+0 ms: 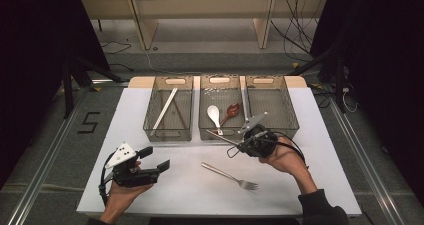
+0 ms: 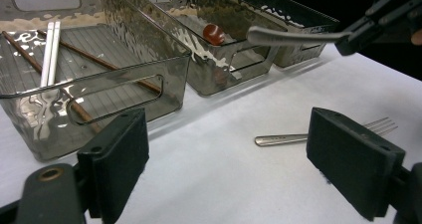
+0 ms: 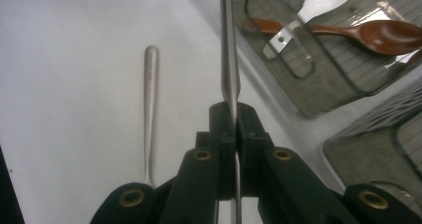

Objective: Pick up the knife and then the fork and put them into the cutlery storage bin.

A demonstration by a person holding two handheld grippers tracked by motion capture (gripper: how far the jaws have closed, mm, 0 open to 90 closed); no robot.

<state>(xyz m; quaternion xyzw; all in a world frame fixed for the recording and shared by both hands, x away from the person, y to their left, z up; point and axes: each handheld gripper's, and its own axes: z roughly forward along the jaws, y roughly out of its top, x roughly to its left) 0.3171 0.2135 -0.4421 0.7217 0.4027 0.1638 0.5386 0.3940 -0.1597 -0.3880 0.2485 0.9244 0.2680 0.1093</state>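
Jaws of the right gripper [image 3: 233,122] were clamped on a metal utensil handle [image 3: 228,45], which pointed ahead toward the middle bin [image 1: 220,133] holding a white spoon [image 1: 214,113] and brown spoon [image 1: 232,110]. Below it a fork [image 1: 230,176] lay on the table [image 1: 180,195]. Left gripper [image 2: 249,159] stood apart, empty, fork between its jaws' line of sight

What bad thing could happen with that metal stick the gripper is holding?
The right gripper pinches the metal utensil by a thin part, so it might swing or slip out. Its free end hangs by the front of the middle bin, so it could bump the wall. If it drops, it may land on the fork lying on the table below.
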